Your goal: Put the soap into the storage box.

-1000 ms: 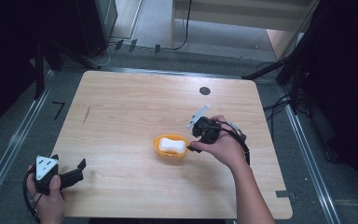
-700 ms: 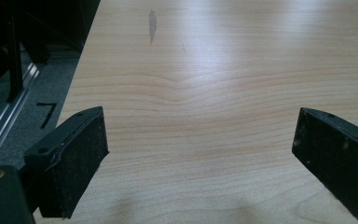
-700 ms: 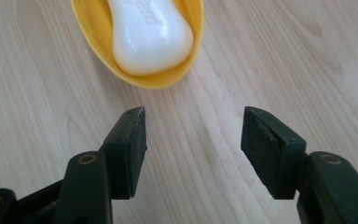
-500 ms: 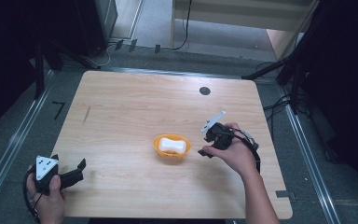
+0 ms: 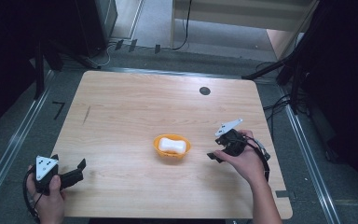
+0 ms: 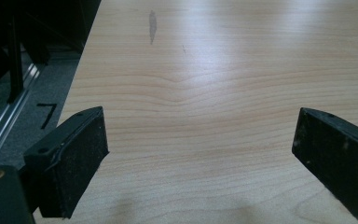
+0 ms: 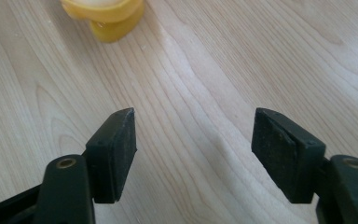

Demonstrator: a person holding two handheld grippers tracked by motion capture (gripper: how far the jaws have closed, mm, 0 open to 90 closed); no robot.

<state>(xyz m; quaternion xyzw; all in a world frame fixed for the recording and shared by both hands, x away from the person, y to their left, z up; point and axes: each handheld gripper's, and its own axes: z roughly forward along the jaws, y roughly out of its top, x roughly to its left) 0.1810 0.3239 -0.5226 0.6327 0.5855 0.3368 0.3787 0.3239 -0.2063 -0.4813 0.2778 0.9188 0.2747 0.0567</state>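
Right of orange bowl [image 5: 172, 148]: right tool [image 5: 216, 156] pulled away since earlier, jaws just opening, empty.

The high view looks steeply down on the whole table [image 5: 135, 107] from the person's side. Each gripper view skims the wood close up; the right one catches what seems the orange bowl [image 7: 105, 16], which the high view shares [image 5: 171, 147].
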